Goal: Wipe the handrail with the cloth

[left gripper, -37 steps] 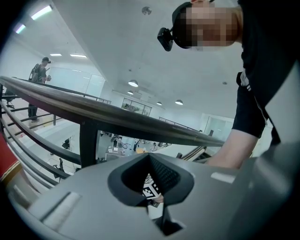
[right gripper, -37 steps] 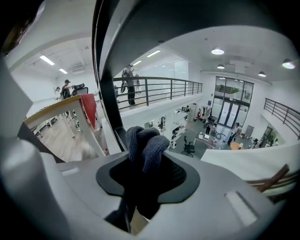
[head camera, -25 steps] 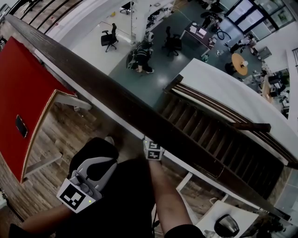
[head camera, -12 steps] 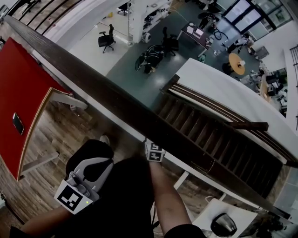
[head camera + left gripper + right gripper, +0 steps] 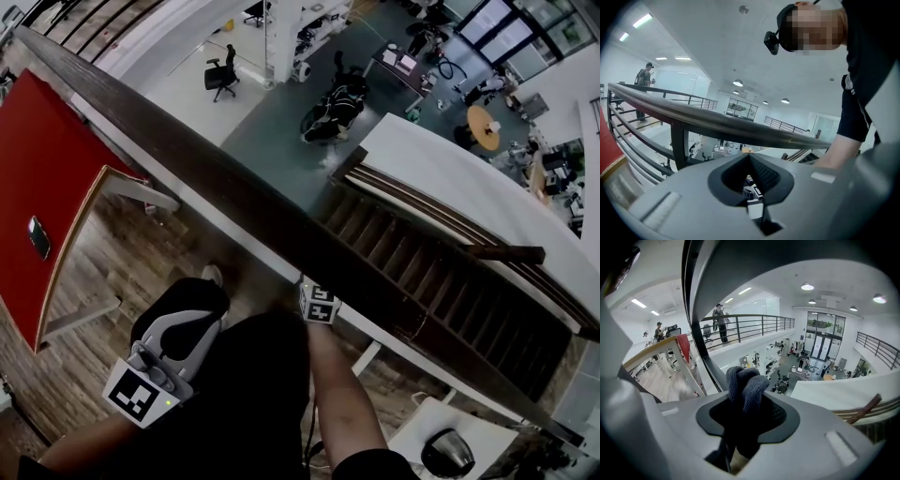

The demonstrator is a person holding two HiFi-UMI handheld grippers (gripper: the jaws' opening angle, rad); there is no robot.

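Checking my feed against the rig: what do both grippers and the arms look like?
Both the left gripper and right gripper are light grey shells with black V-shaped jaw pads. Each carries a white cube with black square markers. The person wears black short sleeves.

No words, numbers or brand marks are showing legibly anywhere I look, and the left marker cube [image 5: 139, 397] on the left gripper [image 5: 750, 174] and the right marker cube [image 5: 320, 305] on the right gripper [image 5: 746, 401] are displaying only black-and-white square patterns.
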